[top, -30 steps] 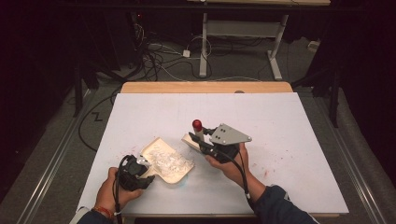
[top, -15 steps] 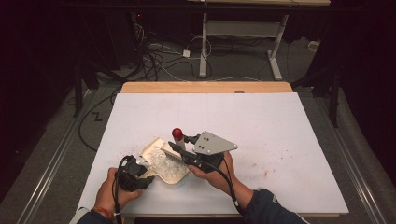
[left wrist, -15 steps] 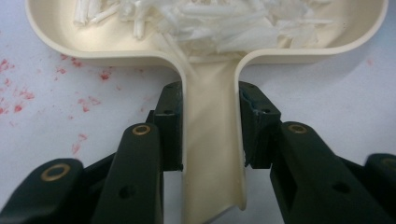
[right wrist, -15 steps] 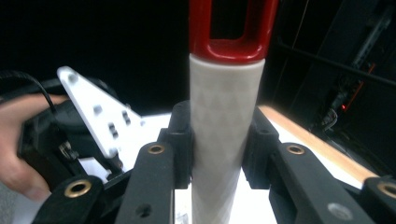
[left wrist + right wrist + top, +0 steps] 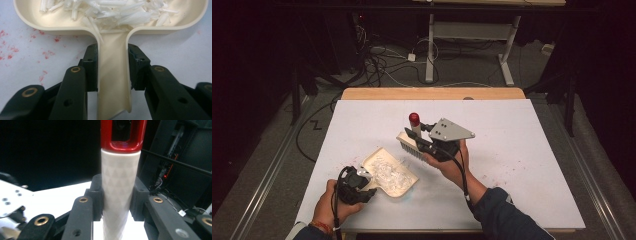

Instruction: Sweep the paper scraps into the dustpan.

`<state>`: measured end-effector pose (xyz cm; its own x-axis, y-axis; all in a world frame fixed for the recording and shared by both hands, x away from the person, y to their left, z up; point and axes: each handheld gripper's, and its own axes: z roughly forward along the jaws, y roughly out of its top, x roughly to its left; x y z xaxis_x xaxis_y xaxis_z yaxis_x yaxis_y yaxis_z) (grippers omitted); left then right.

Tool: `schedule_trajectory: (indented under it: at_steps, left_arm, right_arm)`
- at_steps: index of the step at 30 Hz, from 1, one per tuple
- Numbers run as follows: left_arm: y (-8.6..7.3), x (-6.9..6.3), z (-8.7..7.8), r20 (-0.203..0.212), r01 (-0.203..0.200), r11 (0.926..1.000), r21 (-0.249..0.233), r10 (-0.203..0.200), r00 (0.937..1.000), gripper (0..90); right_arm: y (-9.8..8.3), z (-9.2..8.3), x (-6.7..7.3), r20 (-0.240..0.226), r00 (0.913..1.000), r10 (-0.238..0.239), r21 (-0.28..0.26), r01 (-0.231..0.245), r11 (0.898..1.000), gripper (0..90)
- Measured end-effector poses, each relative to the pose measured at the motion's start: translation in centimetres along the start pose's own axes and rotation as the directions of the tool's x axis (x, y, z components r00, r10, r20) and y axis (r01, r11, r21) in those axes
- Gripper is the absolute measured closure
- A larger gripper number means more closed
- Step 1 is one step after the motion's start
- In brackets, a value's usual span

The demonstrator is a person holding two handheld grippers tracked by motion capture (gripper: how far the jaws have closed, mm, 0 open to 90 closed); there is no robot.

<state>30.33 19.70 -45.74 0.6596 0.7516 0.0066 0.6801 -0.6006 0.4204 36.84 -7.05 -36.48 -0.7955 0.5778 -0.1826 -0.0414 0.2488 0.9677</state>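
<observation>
one dustpan (image 5: 392,172) of white scraps (image 5: 112,11), one brush (image 5: 414,142), two grippers

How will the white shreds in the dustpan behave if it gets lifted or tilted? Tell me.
The white shreds look thin and loose, so probably very light and apt to slide or blow about. The dustpan has a low rim and an open front, so tilting likely spills them. Its handle, clamped by the left gripper, looks rigid.

No legible text or labels
</observation>
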Motion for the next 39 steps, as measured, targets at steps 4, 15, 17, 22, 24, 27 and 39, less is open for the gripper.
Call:
schedule_trajectory:
  at_steps: [4,15,17,22,24,27,39]
  left_arm:
    - [0.0,0.1,0.0,0.001,-0.001,1.0000,-0.002,0.001,1.0000,63.3]
    - [-0.2,0.4,0.0,0.007,0.009,0.9999,-0.005,-0.009,0.9999,63.3]
    - [-0.2,0.4,-0.1,0.008,0.004,1.0000,0.000,-0.004,1.0000,63.3]
    - [-0.2,0.4,0.0,0.008,0.012,0.9999,-0.003,-0.012,0.9999,63.3]
    - [-0.2,0.4,0.0,0.009,0.007,1.0000,0.001,-0.007,0.9999,63.3]
    - [-0.2,0.4,0.0,0.008,0.012,0.9999,-0.002,-0.012,0.9999,63.3]
    - [-0.1,0.2,0.1,0.002,0.010,0.9999,0.000,-0.010,0.9999,63.3]
  right_arm:
    - [-0.7,1.6,-0.8,0.054,0.9981,-0.028,0.035,0.026,0.999,70.4]
    - [-1.7,3.1,1.3,-0.038,0.9991,-0.020,0.076,0.023,0.997,70.3]
    - [-1.5,2.9,2.3,-0.080,0.9965,-0.022,0.065,0.027,0.997,70.4]
    - [-0.8,2.2,4.1,-0.158,0.9864,-0.047,0.040,0.054,0.998,70.4]
    - [-0.3,1.9,4.3,-0.163,0.9850,-0.058,0.021,0.062,0.998,70.4]
    - [0.6,1.1,4.1,-0.156,0.9858,-0.062,-0.013,0.061,0.998,70.4]
    - [0.6,-0.1,1.8,-0.117,0.9913,0.060,-0.057,-0.067,0.996,70.4]
